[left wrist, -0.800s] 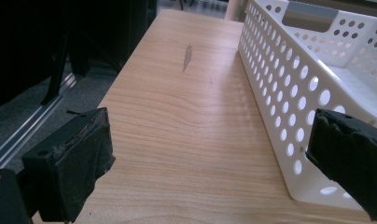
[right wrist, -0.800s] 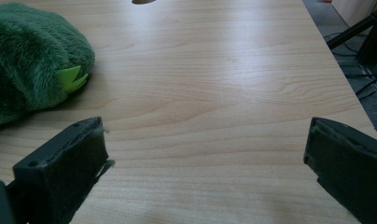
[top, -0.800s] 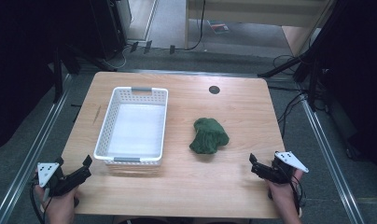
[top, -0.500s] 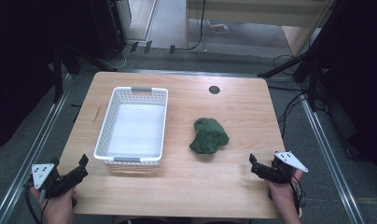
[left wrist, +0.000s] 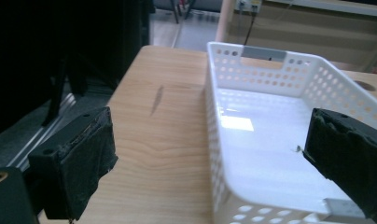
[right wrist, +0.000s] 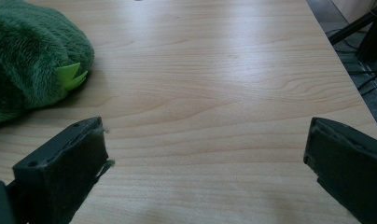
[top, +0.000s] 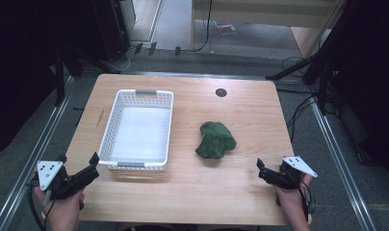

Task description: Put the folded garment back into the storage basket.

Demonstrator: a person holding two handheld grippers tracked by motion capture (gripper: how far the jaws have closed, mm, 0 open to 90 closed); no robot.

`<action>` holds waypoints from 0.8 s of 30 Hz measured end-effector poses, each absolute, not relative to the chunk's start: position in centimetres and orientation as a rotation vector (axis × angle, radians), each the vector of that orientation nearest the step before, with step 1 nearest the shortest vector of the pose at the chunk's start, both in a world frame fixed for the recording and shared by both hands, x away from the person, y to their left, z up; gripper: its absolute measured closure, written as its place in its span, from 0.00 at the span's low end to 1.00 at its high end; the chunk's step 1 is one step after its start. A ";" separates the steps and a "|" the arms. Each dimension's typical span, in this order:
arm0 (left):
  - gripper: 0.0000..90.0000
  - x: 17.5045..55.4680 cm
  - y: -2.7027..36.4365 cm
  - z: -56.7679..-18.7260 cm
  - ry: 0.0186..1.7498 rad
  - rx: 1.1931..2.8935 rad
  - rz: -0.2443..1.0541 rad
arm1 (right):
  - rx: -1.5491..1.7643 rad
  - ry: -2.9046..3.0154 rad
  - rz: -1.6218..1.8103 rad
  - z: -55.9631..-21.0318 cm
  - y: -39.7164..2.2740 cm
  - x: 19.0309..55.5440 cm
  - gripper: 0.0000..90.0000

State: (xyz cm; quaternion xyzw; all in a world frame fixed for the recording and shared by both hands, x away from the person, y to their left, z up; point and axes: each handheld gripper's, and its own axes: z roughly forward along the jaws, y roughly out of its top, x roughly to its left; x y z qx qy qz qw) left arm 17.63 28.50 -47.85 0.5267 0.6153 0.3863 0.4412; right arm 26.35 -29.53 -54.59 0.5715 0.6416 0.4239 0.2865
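From the high view, you are holding your left gripper [top: 78, 174] at the near left corner of the light wooden table [top: 240, 115], just beside the near end of the white plastic basket with little holes in its walls [top: 110, 132]. Its black jaws are spread apart and nothing is between them. Your right gripper [top: 264, 172] sits near the right front edge of the table, and its jaws are spread too, with nothing in them. The fuzzy dark green soft toy [top: 215, 139] lies on the bare wood between the basket and your right gripper, apart from both. A small dark round hole [top: 221, 92] sits in the table top near the far edge. In the left gripper view, the two jaws stand wide open, one over the wood and one over the basket, and the basket's near corner [left wrist: 224, 186] is right between them but not touched. In the right gripper view, the jaws are wide apart over plain wood, and the green toy [right wrist: 32, 60] lies ahead at the top left, with a small light green pointy bit [right wrist: 71, 76] sticking out of its fur.
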 end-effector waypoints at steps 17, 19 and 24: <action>0.01 20.6 23.9 -46.4 1.438 1.458 0.874 | 1.523 1.724 1.139 -54.6 -29.5 26.3 0.00; 0.01 21.2 22.6 -46.2 1.411 1.488 0.851 | 1.524 1.725 1.136 -54.6 -29.5 26.3 0.00; 0.01 22.0 20.8 -46.1 1.382 1.519 0.825 | 1.523 1.726 1.135 -54.6 -29.4 26.3 0.00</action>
